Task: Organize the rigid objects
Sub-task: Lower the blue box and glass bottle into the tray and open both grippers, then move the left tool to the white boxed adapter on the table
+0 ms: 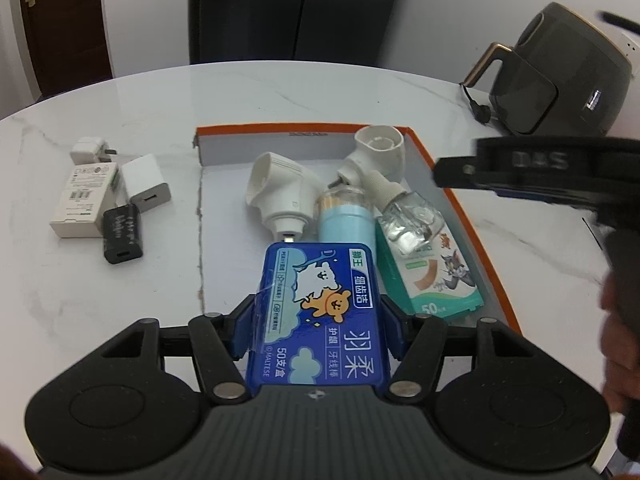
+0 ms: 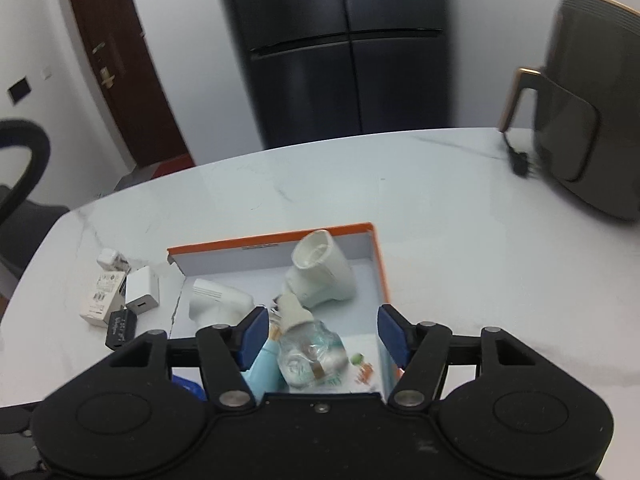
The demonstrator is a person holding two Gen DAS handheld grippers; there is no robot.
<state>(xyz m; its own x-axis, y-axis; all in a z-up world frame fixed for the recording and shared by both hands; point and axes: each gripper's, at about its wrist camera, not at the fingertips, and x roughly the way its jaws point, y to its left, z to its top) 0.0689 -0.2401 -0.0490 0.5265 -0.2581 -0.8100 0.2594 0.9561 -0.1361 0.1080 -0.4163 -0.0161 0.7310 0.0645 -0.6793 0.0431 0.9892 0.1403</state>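
My left gripper [image 1: 318, 326] is shut on a blue dental floss box [image 1: 320, 312] and holds it over the near end of the orange-rimmed tray [image 1: 468, 208]. In the tray lie two white plug-in devices [image 1: 280, 192], a light blue tube [image 1: 346, 220], a clear refill bottle [image 1: 408, 220] and a green plaster box [image 1: 440, 280]. My right gripper [image 2: 320, 334] is open and empty above the tray [image 2: 380, 264], over the clear bottle [image 2: 308, 352]; it also shows in the left wrist view [image 1: 540, 176] at the right.
Left of the tray lie white chargers [image 1: 146, 188], a white box [image 1: 86, 200] and a black charger [image 1: 122, 234]; they also show in the right wrist view [image 2: 120, 300]. A dark air fryer [image 1: 560, 76] stands at the back right. A dark fridge [image 2: 344, 48] stands behind the marble table [image 1: 120, 300].
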